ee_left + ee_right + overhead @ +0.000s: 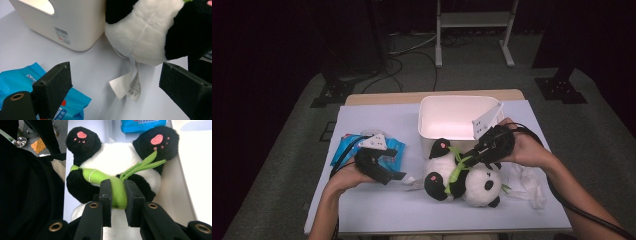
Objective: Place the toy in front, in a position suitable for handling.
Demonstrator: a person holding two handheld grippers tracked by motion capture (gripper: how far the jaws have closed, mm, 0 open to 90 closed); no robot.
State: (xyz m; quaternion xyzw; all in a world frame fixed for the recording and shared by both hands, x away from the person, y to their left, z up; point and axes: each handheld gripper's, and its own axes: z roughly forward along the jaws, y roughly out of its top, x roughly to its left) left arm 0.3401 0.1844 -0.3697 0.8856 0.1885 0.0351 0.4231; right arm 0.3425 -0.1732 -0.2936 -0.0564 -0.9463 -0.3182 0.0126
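Right gripper view: right tongs clamp panda's green bamboo; left tongs gape beside it.

We see plush panda lying on back near front of table, black feet with pink paw prints pointing far, green bamboo stalk across belly, pinched by right gripper.

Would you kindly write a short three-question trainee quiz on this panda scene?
1. True or false: the right hand-held gripper is shut on the panda's green bamboo stalk.
2. What lies under the left hand-held gripper: A a blue packet, B a spoon, C a book?
3. What stands behind the panda?
Key: 1 true; 2 A; 3 the white bin.
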